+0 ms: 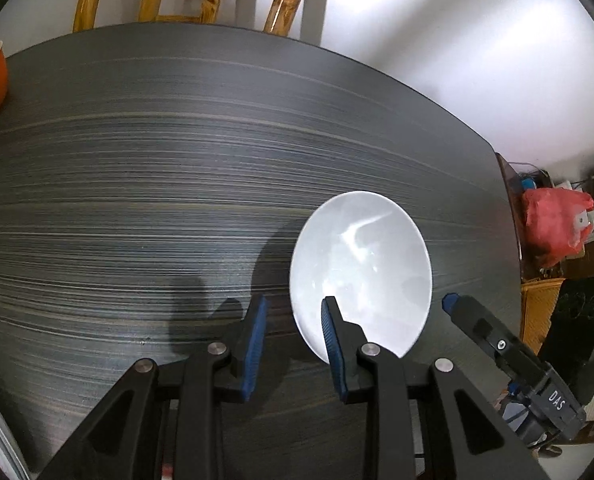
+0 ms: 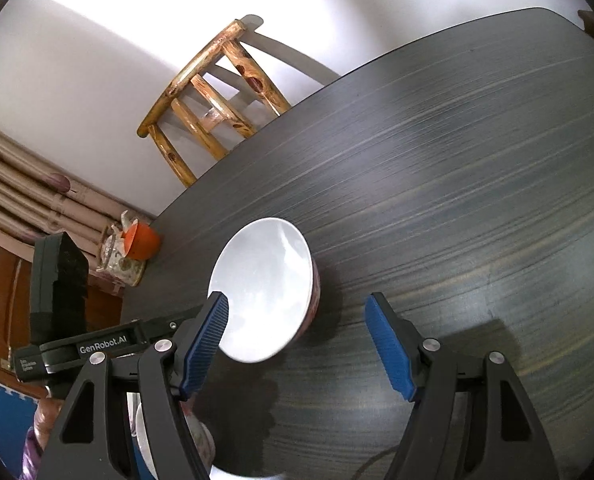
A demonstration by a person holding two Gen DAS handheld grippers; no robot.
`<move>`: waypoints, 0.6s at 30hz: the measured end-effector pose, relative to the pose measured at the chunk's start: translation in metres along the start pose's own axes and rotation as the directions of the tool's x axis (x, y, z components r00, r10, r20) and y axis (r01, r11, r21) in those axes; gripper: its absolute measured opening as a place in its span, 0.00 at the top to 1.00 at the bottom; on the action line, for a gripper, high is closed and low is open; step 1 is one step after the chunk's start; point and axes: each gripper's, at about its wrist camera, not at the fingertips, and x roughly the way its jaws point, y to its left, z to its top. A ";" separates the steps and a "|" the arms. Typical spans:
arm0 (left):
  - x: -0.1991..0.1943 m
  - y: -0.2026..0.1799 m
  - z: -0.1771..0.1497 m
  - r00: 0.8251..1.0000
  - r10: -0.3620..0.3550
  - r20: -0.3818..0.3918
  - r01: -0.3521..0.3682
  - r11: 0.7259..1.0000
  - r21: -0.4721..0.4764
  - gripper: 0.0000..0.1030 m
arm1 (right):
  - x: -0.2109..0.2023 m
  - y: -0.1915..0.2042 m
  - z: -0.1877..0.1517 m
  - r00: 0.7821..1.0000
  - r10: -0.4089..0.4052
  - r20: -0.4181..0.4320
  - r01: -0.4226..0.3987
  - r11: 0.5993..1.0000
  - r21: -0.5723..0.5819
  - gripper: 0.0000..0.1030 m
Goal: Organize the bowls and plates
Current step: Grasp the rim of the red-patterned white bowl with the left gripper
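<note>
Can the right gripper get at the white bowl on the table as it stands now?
Probably yes. The right gripper is open and empty, the white bowl sits just ahead beside its left finger, and the dark table around it is bare. A small sideways shift should line it up.

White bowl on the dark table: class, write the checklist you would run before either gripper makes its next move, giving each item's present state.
1. white bowl upright on the table: ok.
2. Bowl empty: ok.
3. left gripper open, holding nothing: ok.
4. right gripper open, holding nothing: ok.
5. Bowl rim seated between the left gripper's pads: cannot tell.
</note>
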 end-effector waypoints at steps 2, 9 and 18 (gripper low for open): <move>0.005 0.001 0.003 1.000 -0.015 -0.009 0.015 1.000 -0.006 0.72 | 0.008 -0.001 0.003 1.000 -0.005 -0.018 0.005 1.000 0.000 0.33; 0.014 0.001 0.009 1.000 -0.026 -0.005 0.026 1.000 0.014 0.72 | 0.035 -0.007 0.009 0.997 -0.022 -0.075 0.022 1.000 -0.007 0.33; 0.031 -0.010 0.009 1.000 0.024 -0.012 -0.022 0.994 0.102 0.90 | 0.055 -0.010 0.014 0.991 -0.067 -0.119 0.060 0.996 -0.063 0.66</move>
